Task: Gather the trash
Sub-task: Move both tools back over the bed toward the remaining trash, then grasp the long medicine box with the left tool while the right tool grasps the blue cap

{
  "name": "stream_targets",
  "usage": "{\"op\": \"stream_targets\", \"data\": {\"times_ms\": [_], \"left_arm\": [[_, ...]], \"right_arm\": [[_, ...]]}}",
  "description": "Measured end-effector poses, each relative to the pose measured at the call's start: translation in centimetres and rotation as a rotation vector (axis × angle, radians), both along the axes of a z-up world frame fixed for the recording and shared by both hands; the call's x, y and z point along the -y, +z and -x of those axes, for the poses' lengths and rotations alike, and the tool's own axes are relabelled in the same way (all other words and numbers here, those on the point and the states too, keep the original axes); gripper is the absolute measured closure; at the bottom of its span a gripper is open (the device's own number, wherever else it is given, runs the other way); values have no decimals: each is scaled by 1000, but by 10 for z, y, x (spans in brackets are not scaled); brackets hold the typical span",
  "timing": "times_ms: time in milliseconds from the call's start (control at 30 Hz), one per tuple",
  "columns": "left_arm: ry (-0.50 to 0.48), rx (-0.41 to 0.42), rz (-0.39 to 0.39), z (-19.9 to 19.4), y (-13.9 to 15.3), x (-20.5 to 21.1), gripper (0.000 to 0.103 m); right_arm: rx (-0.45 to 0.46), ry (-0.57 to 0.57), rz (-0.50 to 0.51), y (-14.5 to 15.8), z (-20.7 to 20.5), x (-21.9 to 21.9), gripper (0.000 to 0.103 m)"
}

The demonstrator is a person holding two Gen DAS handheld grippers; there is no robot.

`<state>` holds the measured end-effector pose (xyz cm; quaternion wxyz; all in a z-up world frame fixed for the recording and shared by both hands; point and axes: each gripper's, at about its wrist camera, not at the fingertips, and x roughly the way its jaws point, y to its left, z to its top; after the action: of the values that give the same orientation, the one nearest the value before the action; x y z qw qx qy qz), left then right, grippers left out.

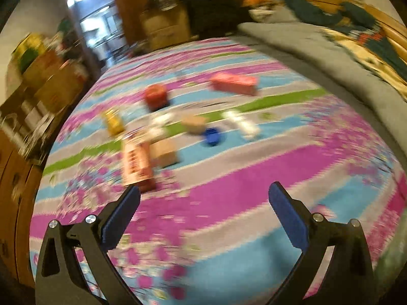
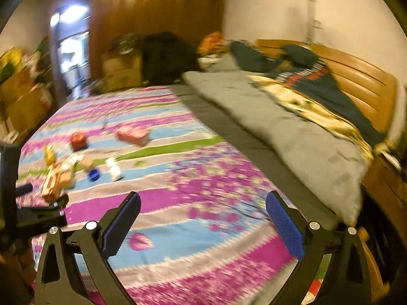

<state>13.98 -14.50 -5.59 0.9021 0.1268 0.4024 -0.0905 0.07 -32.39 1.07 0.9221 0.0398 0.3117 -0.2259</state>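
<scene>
Several bits of trash lie on a striped pink, blue and green bedsheet (image 1: 229,178). Nearest the left gripper is an orange printed carton (image 1: 136,162), beside a small brown box (image 1: 165,152). Farther off lie a pink box (image 1: 234,82), a red tub (image 1: 155,95), a yellow packet (image 1: 113,122), a blue cap (image 1: 212,136) and a white bottle (image 1: 243,123). My left gripper (image 1: 204,193) is open over the sheet, nothing between its fingers. My right gripper (image 2: 203,200) is open too, over bare sheet; the pink box (image 2: 132,134) and blue cap (image 2: 93,175) lie to its far left. Both views are blurred.
A grey blanket (image 2: 292,132) and a dark patterned quilt (image 2: 318,89) cover the bed's right side by the wooden headboard (image 2: 356,76). Cardboard boxes (image 1: 51,81) stand along the left. A wooden wardrobe (image 2: 157,7) and an open doorway (image 2: 71,50) are behind. The left gripper's body (image 2: 38,211) shows at the right view's left edge.
</scene>
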Motion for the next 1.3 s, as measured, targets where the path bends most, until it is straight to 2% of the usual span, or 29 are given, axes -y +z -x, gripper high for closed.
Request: {"op": "stream_targets", "data": {"times_ms": [133, 233, 400, 533, 567, 633, 667, 767, 800, 867, 967, 1033, 1100, 1200, 1267, 1300], "left_arm": [[142, -30, -20, -39, -19, -47, 6], [200, -54, -14, -65, -29, -67, 6], [213, -83, -60, -108, -53, -74, 6], [198, -128, -134, -130, -79, -70, 6], [195, -137, -125, -133, -83, -73, 13], [195, -160, -65, -135, -89, -83, 43], [196, -173, -20, -136, -91, -89, 49], [221, -148, 20, -129, -89, -104, 50], [231, -151, 36, -125, -87, -111, 50], [253, -145, 65, -114, -80, -123, 50], [273, -113, 44, -94, -69, -136, 50], [288, -99, 44, -84, -63, -144, 50], [299, -98, 44, -77, -59, -151, 50], [306, -100, 31, -72, -57, -157, 50], [304, -92, 23, -70, -54, -158, 50], [301, -81, 17, -68, -52, -158, 50]], "right_arm": [[-45, 99, -11, -14, -43, -31, 5], [-76, 175, -34, -30, -64, -44, 5], [-161, 238, -66, -67, -100, -51, 5], [-162, 275, -176, -92, -131, -43, 5], [-157, 294, -189, -96, -140, -44, 5], [-147, 348, -204, -103, -160, -47, 6], [-145, 378, -211, -105, -169, -49, 12], [-161, 506, -257, -112, -203, -65, 34], [-166, 547, -271, -115, -214, -72, 37], [-171, 594, -276, -120, -232, -83, 38], [-198, 655, -271, -132, -262, -101, 38], [-241, 656, -253, -146, -285, -110, 38], [-269, 649, -249, -158, -301, -115, 47], [-345, 627, -234, -179, -322, -120, 53], [-336, 617, -218, -182, -327, -123, 55], [-331, 611, -218, -182, -327, -123, 62]]}}
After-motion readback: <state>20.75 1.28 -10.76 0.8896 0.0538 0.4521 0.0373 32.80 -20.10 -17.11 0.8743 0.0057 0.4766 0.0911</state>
